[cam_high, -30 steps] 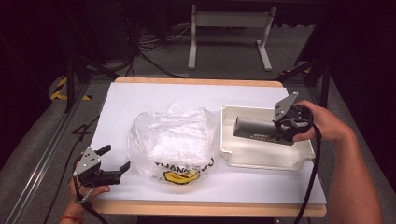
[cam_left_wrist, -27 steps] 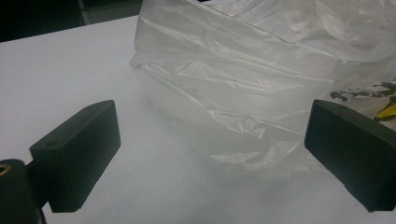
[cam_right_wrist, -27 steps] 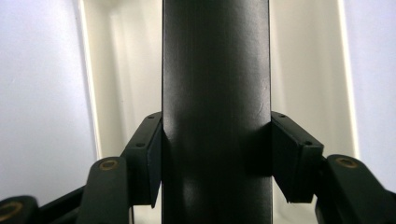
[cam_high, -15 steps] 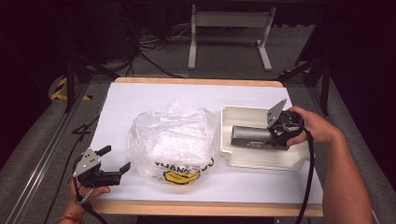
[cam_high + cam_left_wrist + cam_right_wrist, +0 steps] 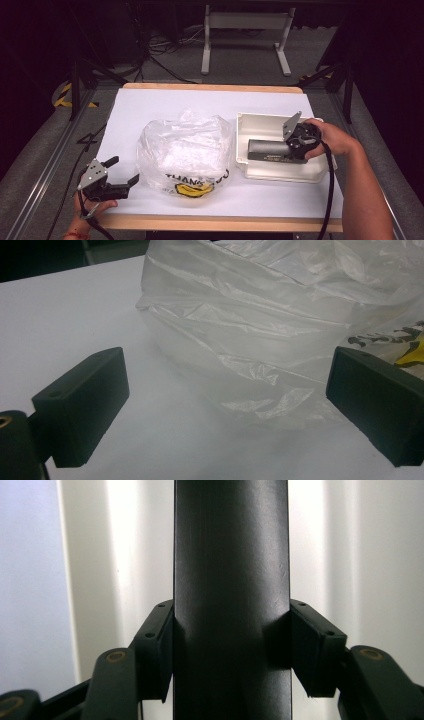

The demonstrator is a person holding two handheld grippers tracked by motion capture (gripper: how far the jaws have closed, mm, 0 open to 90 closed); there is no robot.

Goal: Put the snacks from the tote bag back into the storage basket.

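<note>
A long dark grey box (image 5: pixel 267 149) lies inside the white tray (image 5: pixel 260 123) at the right of the table. My right gripper (image 5: pixel 289 146) is shut on its right end. In the right gripper view the dark box (image 5: pixel 231 600) runs straight up between both pads (image 5: pixel 160 650), which press on its sides. A crumpled clear plastic bag (image 5: pixel 185 150) with yellow and black print sits in the middle of the table. My left gripper (image 5: pixel 122 176) rests open at the front left, jaws toward the bag. In the left gripper view the bag (image 5: pixel 280 325) lies just beyond the wide-spread pads (image 5: pixel 85 405).
The table has a white top (image 5: pixel 150 107) with a wooden edge. A metal stand (image 5: pixel 245 30) and cables lie on the dark floor behind. Black cables trail from both grippers off the front edge.
My right gripper has lowered the dark box down into the tray and shifted slightly left. The left gripper and the bag have stayed put.
</note>
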